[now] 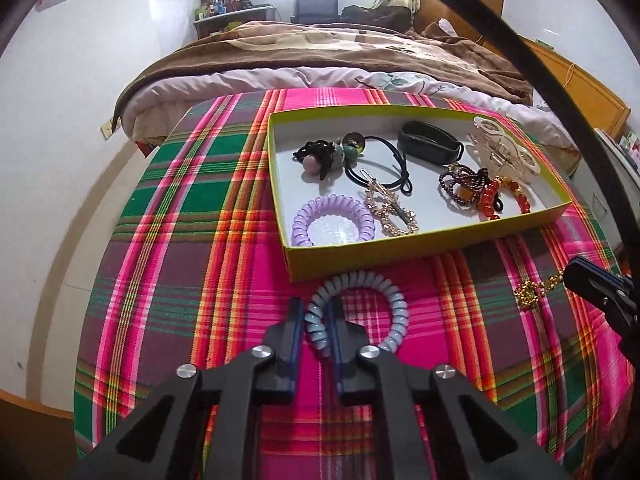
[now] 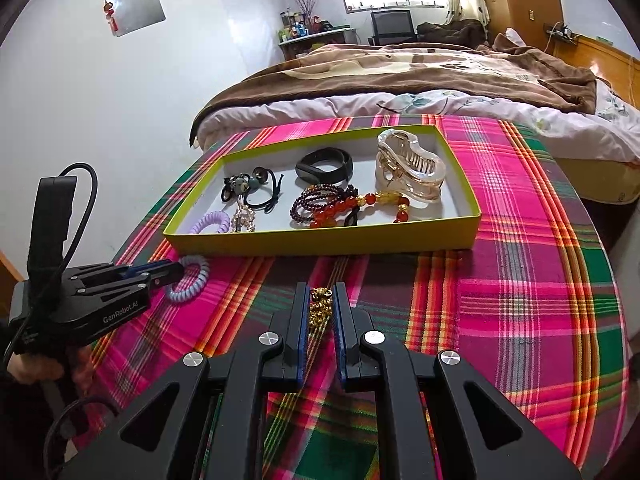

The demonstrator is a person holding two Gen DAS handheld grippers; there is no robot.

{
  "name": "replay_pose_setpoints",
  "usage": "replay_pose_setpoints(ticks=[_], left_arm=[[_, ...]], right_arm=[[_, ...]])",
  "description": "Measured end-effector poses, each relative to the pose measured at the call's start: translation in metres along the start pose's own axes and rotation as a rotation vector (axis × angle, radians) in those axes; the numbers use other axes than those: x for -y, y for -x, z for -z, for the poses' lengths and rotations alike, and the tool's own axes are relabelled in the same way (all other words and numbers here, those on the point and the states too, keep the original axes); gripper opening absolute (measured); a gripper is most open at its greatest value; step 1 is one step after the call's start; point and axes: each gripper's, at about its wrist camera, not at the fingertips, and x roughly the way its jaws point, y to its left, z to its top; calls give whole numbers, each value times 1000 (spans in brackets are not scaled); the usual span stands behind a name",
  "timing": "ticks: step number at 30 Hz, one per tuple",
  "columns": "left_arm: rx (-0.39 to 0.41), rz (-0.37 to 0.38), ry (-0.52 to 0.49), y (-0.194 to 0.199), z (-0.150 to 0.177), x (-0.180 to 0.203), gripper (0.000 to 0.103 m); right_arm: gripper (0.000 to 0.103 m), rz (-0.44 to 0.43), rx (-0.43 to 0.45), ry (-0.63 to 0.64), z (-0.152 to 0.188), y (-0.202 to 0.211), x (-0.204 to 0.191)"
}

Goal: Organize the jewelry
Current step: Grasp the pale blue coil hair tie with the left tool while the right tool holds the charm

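Observation:
A yellow-green box (image 1: 424, 246) (image 2: 320, 240) with a white floor holds hair ties, bead bracelets, a black band and a clear claw clip (image 2: 412, 166). My left gripper (image 1: 314, 312) is shut on the left side of a pale blue spiral hair tie (image 1: 394, 294) that lies on the plaid cloth just in front of the box; it also shows in the right wrist view (image 2: 190, 280). My right gripper (image 2: 322, 300) is shut on a gold bead bracelet (image 2: 320, 304), whose free end shows in the left wrist view (image 1: 528, 294), in front of the box.
The plaid tablecloth (image 1: 168, 240) covers a round table. A bed with a brown blanket (image 1: 340, 48) stands right behind it. A white wall is to the left and a wooden headboard (image 1: 580, 80) to the right. A black cable (image 1: 540, 80) crosses the left wrist view.

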Motion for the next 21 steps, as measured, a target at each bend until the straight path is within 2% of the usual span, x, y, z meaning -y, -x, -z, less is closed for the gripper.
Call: replay_pose_setpoints(ticks=[7,21], left_arm=[[8,29,4,6,2,2,10],[94,75,-6,45,-7,3,10]], right_arm=[[11,3,11,2,-1,3,-2],[11,-6,50,29,-10,20,-14]])
